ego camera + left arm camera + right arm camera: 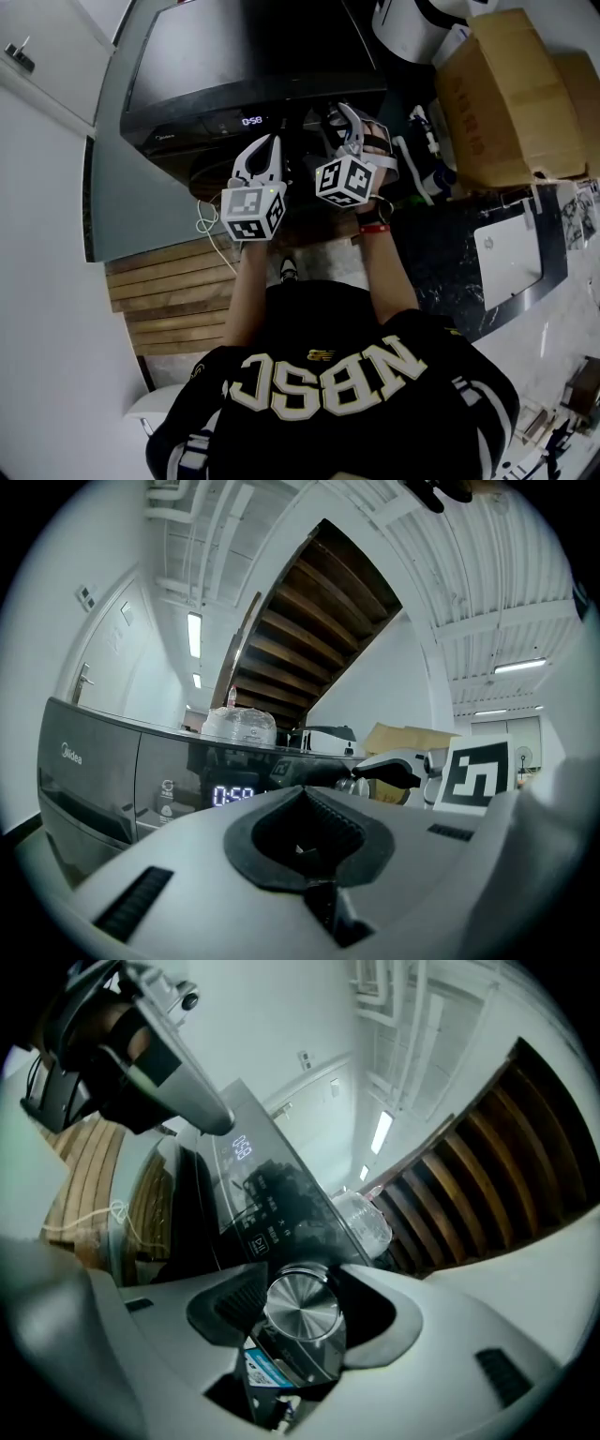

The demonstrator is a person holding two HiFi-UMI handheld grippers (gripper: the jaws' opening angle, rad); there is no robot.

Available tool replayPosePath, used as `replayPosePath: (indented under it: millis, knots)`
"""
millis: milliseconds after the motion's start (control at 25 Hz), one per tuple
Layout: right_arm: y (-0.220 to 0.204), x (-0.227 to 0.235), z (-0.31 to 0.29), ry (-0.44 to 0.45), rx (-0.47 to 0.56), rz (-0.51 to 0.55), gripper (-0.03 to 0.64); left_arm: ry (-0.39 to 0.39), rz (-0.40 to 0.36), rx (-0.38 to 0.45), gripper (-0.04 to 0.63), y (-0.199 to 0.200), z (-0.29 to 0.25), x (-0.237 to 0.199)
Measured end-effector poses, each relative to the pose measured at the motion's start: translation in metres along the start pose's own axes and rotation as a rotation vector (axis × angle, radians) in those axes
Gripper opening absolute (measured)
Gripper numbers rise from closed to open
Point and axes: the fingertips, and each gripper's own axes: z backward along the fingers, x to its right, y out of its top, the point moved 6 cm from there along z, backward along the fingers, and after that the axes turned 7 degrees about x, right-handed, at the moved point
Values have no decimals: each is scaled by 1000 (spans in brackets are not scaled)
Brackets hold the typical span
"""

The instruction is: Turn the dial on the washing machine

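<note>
The dark washing machine (234, 56) stands ahead, its lit display (251, 121) on the front panel. In the right gripper view the round brushed-metal dial (302, 1312) sits between the jaws of my right gripper (302, 1321). Both pads lie against its sides with no gap showing. The head view shows that gripper (349, 117) at the panel's right end, covering the dial. My left gripper (265, 150) hangs beside it just short of the panel, jaws together and empty. The left gripper view looks along the panel past the display (232, 796).
A cardboard box (511, 94) and a white device (506, 253) stand to the right. Wooden slats (169, 291) and a white cable (208, 223) lie left of the machine's base. A plastic-wrapped bundle (240, 726) rests on the machine's top.
</note>
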Motion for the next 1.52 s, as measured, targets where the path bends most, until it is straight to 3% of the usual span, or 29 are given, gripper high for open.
replayPosePath:
  millis: [200, 480, 840, 1120, 1360, 1520]
  knots:
    - [-5, 11, 3, -40, 68, -336, 242, 6, -2, 3, 14, 1, 1, 1]
    - [-5, 11, 3, -42, 60, -319, 242, 14, -10, 0, 14, 1, 3, 2]
    - [-7, 14, 3, -38, 82, -409, 242, 14, -14, -2, 14, 1, 2, 3]
    - [-11, 17, 4, -41, 110, -549, 242, 12, -10, -1, 14, 0, 1, 5]
    - [-23, 23, 4, -75, 145, -832, 242, 17, -9, -1, 14, 1, 2, 2]
    - [-23, 22, 5, -79, 138, -833, 242, 16, -10, 0, 14, 1, 3, 3]
